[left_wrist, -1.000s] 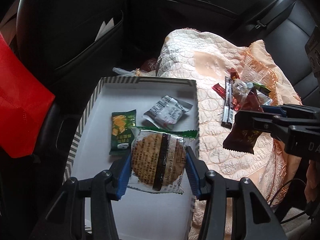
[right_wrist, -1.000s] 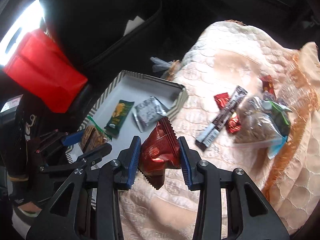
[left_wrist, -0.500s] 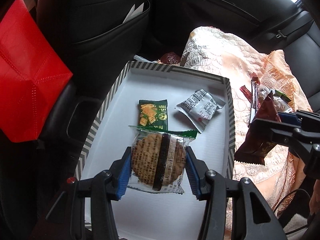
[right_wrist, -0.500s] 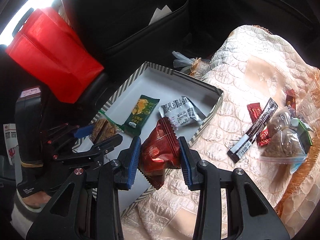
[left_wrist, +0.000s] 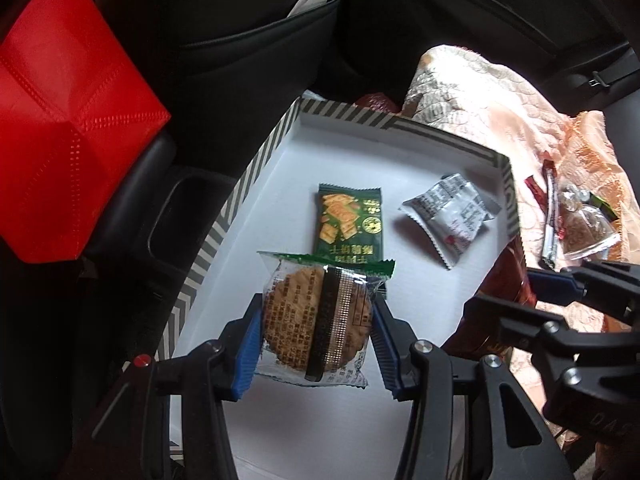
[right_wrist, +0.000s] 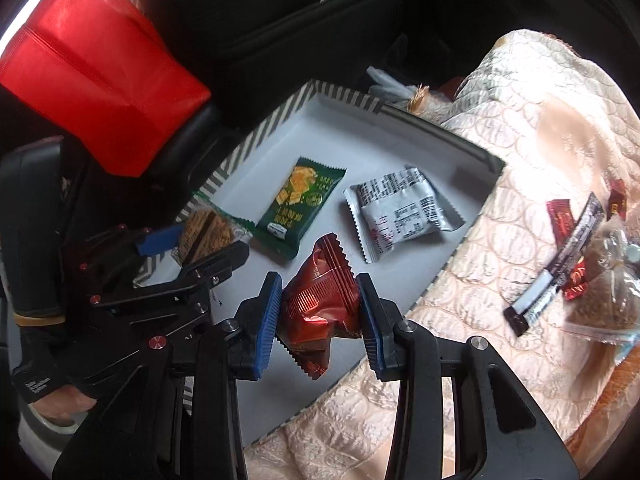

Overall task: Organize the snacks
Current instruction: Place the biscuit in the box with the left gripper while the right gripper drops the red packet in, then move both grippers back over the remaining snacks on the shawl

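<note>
Left gripper [left_wrist: 316, 334] pinching a see-through cookie pack [left_wrist: 316, 324], hanging over the white tray [left_wrist: 256, 168] with the striped rim. Right gripper [right_wrist: 318, 316] squeezing a shiny red snack bag [right_wrist: 320, 304] over the tray too. Lying inside: a green cracker pack [right_wrist: 298, 206] and a silver pack [right_wrist: 400, 212], both printed, words too small for reading.

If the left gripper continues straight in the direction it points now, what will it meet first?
Probably the white floor of the striped tray. The left gripper, shut on the round biscuit packet, points down just short of the green cracker packet; depth is unclear.
</note>
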A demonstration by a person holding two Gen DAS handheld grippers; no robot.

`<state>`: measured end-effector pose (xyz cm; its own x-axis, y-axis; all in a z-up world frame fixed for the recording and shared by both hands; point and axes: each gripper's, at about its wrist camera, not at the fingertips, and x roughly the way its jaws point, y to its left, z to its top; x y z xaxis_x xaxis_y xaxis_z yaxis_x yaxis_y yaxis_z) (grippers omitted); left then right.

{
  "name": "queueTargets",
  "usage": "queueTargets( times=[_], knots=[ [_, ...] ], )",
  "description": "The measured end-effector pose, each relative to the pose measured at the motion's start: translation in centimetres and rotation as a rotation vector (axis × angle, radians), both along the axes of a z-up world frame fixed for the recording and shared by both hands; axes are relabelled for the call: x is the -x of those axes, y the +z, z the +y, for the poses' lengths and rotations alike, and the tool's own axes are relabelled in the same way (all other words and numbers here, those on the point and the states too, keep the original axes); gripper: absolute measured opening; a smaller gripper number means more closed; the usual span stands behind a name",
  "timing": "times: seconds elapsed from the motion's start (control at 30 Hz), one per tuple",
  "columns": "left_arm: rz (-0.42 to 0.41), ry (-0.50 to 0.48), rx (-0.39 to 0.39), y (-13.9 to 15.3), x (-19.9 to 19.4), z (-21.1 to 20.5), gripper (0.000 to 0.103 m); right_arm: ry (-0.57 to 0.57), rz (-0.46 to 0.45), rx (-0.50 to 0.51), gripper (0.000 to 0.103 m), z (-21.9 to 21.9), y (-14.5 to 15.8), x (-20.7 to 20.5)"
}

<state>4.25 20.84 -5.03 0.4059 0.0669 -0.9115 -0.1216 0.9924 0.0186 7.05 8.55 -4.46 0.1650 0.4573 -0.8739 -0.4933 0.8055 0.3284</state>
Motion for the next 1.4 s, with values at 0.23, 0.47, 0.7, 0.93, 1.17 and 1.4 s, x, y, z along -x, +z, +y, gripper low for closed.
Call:
queueTargets(
  times=[0.23, 0.47, 0.7, 0.93, 1.17, 1.4],
  knots=[
    [0.043, 0.033, -0.024, -1.9, -0.9, 0.0, 0.053, 0.024, 0.045, 0.044, 0.037, 1.4, -3.1, -0.8],
    [0.057, 0.057, -0.028, -2.5, -1.0, 0.2, 0.056, 0.012, 0.024, 0.054, 0.044, 1.2, -3.8, -1.3],
    [-0.004, 0.083, -0.094, -0.8, 0.1, -0.3, 0.08, -0.004, -0.084, 0.05, 0.044, 0.0, -1.0, -0.5],
    [-0.071, 0.024, -0.164, 1.7, 1.1, -3.3, 0.081, -0.041, -0.151, 0.037, 0.044, -4.5, 2.3, 1.7],
    [-0.117, -0.102, -0.062, 4.3, 1.8, -8.4, 0.081, -0.153, -0.257, 0.011, 0.044, -12.0, 5.6, 3.7],
    [-0.119, -0.198, -0.04, 5.0, 0.5, -14.1, 0.087, -0.289, -0.306, 0.08, 0.044, -19.4, 6.3, 4.2]
  ],
)
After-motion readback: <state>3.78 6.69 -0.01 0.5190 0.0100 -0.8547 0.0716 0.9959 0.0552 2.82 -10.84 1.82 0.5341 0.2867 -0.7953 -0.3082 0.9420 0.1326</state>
